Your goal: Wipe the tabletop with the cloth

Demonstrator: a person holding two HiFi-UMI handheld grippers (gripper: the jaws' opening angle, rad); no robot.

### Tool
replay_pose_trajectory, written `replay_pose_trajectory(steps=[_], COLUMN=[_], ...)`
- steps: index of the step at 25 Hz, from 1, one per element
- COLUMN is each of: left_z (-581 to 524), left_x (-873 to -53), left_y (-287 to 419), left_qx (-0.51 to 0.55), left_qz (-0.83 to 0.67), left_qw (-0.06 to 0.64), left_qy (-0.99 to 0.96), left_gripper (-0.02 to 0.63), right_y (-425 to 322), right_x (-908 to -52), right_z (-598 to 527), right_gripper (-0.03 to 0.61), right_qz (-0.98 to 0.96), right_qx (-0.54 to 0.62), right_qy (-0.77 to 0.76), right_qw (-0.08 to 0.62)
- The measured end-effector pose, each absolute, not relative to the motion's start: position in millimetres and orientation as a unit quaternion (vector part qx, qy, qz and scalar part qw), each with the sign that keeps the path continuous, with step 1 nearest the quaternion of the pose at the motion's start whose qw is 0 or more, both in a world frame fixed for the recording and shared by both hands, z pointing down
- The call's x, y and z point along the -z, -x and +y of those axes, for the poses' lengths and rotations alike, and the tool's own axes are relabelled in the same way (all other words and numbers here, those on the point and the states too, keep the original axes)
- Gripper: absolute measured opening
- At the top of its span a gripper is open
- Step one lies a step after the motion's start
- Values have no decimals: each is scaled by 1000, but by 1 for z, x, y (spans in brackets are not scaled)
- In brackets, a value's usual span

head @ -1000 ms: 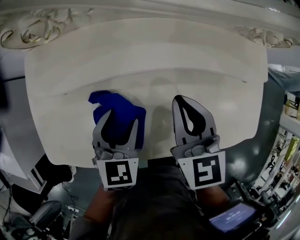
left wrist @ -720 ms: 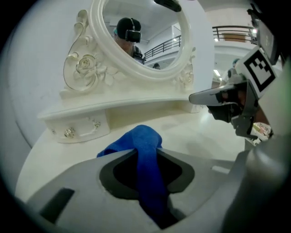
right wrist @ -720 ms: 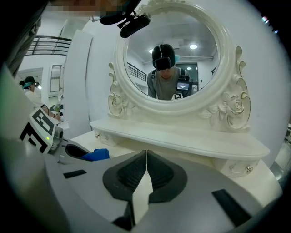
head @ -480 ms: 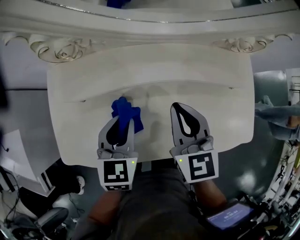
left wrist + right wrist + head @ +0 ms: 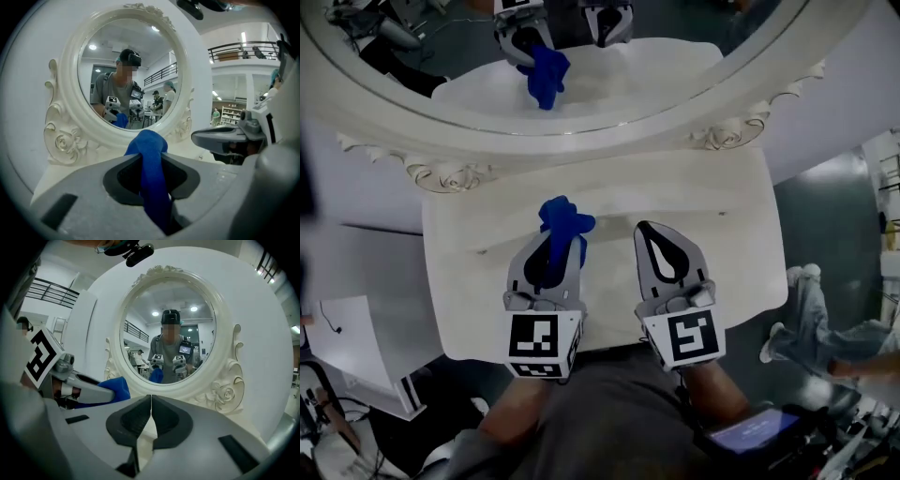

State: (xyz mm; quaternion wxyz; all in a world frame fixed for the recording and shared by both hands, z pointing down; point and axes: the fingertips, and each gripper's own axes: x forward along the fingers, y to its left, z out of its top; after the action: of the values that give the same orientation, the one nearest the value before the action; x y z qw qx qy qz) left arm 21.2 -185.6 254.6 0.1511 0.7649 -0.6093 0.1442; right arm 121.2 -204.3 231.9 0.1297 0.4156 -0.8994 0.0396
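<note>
over the left middle of the tabletop (image 5: 733, 220), just clenched the left gripper (image 5: 554, 242) on the blue cloth (image 5: 563, 218) and raised it clear; kept the right gripper (image 5: 655, 231) closed, empty, alongside. pickup done, wiping yet to start.

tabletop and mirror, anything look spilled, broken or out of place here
Nothing stands out. The white tabletop shows no spill or stain, the mirror is unbroken, and the blue cloth hangs bunched in the shut left gripper. The right gripper is shut and empty.
</note>
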Motion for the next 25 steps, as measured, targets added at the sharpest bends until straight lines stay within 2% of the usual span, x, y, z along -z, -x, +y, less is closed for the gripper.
replay_pose_trajectory(steps=[5, 13, 20, 25], left_z=[-212, -251, -262, -264], left_x=[-248, -304, -352, -358], left_y=[-36, -37, -27, -27], left_qx=[-154, -180, -202, -224], left_qz=[-612, -616, -607, -592], left_qw=[134, 165, 235, 235], left_qy=[-764, -749, -732, -738], left_gripper=[94, 94, 91, 87], right_y=[-137, -142, -133, -121], right_x=[-230, -276, -311, -324], right_z=[-218, -238, -251, -251], right_gripper=[14, 14, 14, 14], right_qz=[-898, -898, -901, -901], right_qx=[-46, -80, -100, -101], right_qy=[-422, -404, -385, -377], right_qw=[117, 154, 174, 191])
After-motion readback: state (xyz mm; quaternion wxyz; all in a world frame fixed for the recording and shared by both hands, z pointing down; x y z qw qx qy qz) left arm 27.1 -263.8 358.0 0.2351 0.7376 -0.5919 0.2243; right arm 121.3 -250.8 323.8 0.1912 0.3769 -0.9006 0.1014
